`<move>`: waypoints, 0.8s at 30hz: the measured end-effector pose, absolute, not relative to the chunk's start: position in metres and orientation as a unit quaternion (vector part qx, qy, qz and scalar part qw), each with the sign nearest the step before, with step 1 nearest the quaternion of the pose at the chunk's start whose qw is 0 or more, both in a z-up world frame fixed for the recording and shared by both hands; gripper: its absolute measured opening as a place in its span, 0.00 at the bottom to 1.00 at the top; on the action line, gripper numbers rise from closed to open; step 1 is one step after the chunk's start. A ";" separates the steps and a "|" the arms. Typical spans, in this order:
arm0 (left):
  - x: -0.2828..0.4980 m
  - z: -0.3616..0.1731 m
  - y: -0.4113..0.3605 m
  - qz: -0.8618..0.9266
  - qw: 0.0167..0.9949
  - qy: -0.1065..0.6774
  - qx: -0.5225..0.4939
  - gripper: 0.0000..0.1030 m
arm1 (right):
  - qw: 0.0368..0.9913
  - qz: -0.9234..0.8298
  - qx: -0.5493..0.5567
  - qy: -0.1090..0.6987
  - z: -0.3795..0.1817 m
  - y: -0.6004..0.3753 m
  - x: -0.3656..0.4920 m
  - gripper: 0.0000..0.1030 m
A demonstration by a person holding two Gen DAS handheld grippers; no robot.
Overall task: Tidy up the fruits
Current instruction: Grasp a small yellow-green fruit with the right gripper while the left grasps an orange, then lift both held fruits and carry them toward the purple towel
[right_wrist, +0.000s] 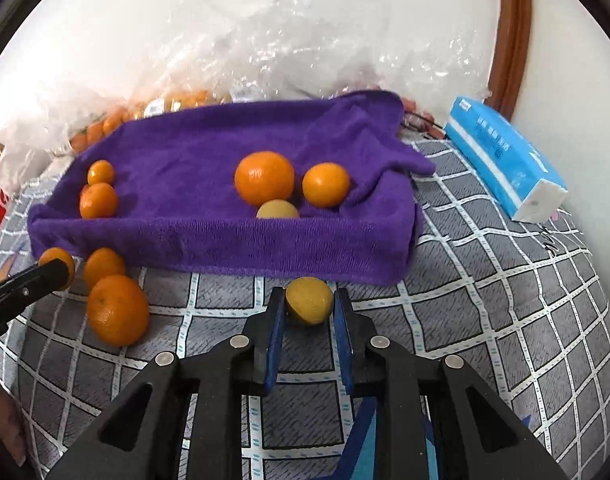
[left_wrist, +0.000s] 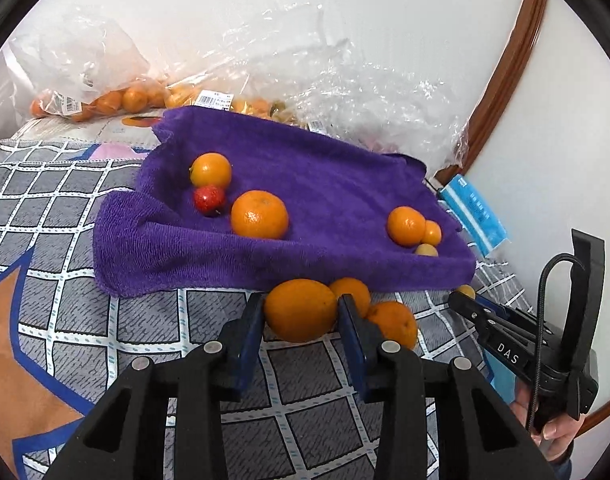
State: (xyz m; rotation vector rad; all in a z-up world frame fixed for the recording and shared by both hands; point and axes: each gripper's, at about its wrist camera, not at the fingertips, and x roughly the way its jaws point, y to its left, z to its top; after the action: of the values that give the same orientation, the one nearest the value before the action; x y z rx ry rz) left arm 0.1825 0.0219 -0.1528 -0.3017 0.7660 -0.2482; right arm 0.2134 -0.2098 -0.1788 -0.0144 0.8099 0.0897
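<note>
A white wall backs a bed under a grey checked cover (left_wrist: 85, 320), with clear plastic bags (left_wrist: 345, 92) of small oranges heaped along the wall. A purple towel (left_wrist: 305, 168) lies on the cover in front of the bags, its edges raised like a shallow tray.

In the left wrist view, the towel holds an orange (left_wrist: 211, 170), a red fruit (left_wrist: 209, 199) just in front of it, a big orange (left_wrist: 259, 214) beside that, and at the towel's right end two oranges (left_wrist: 406, 225) touching, with a pale yellow fruit (left_wrist: 426, 250) below them. In front of the towel, on the cover, the left gripper (left_wrist: 301, 312) is closed on a large orange (left_wrist: 300, 310), pads against both its sides. Two more oranges (left_wrist: 393, 322) lie just right of it. Further right the right gripper (left_wrist: 463, 300) reaches to a small yellow fruit (left_wrist: 465, 291) by the towel's corner.

In the right wrist view, the towel (right_wrist: 225, 240) fills the middle, with a blue tissue pack (right_wrist: 501, 152) to its right. The right gripper (right_wrist: 309, 304) grips the yellow fruit (right_wrist: 309, 300) on the cover just in front of the towel's near edge. The left gripper's tip (right_wrist: 45, 276) shows left of the towel front, against an orange (right_wrist: 57, 258), with two oranges (right_wrist: 117, 308) beside it.
</note>
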 end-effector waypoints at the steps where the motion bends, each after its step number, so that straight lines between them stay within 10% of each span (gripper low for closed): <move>1: 0.183 -0.153 0.022 -0.122 0.909 0.371 -0.147 0.34 | 0.920 0.042 -0.004 0.390 -0.178 -0.212 0.213 0.23; 24: 0.174 -0.145 0.029 -0.142 0.913 0.341 -0.175 0.34 | 0.935 0.054 0.073 0.343 -0.162 -0.227 0.193 0.23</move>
State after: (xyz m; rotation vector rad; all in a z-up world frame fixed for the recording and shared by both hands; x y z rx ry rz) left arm 0.1743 0.0293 -0.1451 -0.3614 0.7031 -0.2918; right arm 0.1931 -0.2274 -0.1616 0.1503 0.7014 0.1106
